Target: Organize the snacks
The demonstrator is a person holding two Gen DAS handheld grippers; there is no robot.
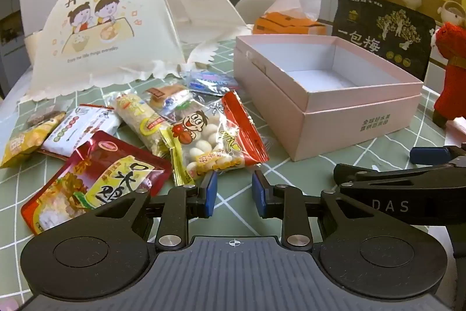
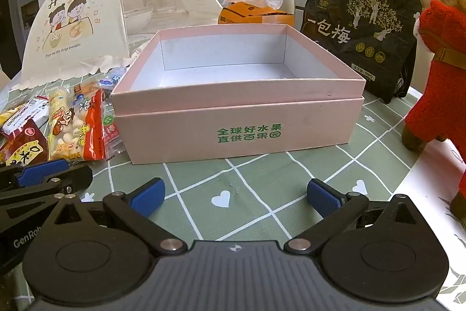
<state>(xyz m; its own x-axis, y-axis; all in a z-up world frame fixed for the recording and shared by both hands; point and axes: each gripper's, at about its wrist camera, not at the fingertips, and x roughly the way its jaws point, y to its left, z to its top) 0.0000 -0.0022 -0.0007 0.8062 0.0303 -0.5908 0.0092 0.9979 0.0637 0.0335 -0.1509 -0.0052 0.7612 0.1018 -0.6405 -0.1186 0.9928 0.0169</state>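
Snack pile sits on the tabletop (image 1: 291,165), left of the pink box (image 2: 238,118). The box is open-topped and nothing shows inside it in either view.

Left tongs (image 1: 234,193): parted by a narrow gap, nothing between the pads, low over the checked cloth. The nearest packet is the clear bag of white candies with red ends (image 1: 215,136). It lies straight ahead of the left tongs and slightly to their left, with its near edge just beyond the blue fingertips (image 1: 210,194). Whether that edge touches the left pad cannot be told. The bag's long axis runs roughly away from the tongs, tilted a little to the left at the far end. The red pouch with yellow label (image 1: 96,179) lies to the left of the tongs, partly hidden behind the left linkage.

Right tongs (image 2: 236,197): spread wide, empty, pointed square at the front wall of the pink box, with bare cloth between. From this view the snack pile lies far to the left, beyond the other tool.

Judgement: the left hand is clearly nearer the snacks, the right nearer the box. A short forward reach by the left tongs should meet the candy bag's near end. From there the box lies to the right and farther back.
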